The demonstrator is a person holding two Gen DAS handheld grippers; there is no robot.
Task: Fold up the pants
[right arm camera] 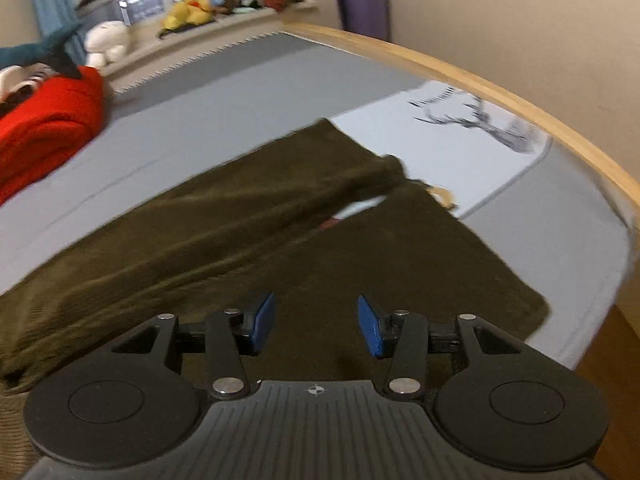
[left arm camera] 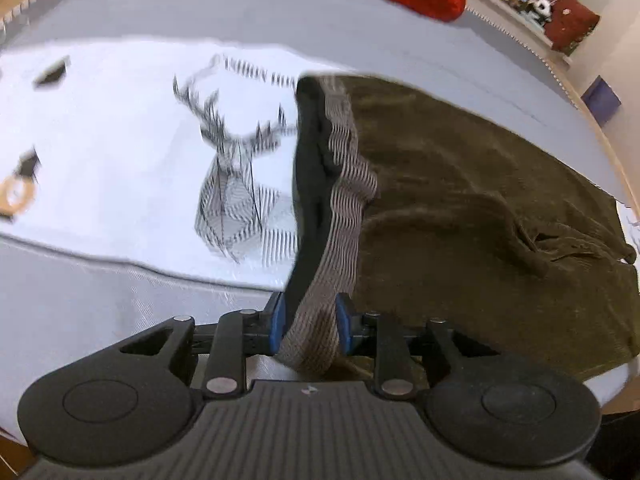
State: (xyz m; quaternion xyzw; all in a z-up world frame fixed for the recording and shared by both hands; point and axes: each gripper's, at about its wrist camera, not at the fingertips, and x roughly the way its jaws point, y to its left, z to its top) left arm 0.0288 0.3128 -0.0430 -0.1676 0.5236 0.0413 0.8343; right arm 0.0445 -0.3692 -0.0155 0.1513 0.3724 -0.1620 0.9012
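Observation:
Dark olive-brown pants (left arm camera: 472, 208) lie on a grey bed sheet (left arm camera: 200, 8). My left gripper (left arm camera: 310, 324) is shut on the pants' striped grey waistband (left arm camera: 344, 184), which is lifted and shows its black inside. In the right wrist view the pants (right arm camera: 248, 216) stretch away with the two legs side by side, the far leg partly rolled. My right gripper (right arm camera: 316, 326) is open and empty just above the near leg.
A white T-shirt with a deer print (left arm camera: 132, 152) lies under the waistband end; it also shows in the right wrist view (right arm camera: 472, 140). A red garment (right arm camera: 44, 128) lies at the far side. The wooden bed edge (right arm camera: 500, 88) curves along the right. Plush toys (right arm camera: 200, 0) sit on a sill.

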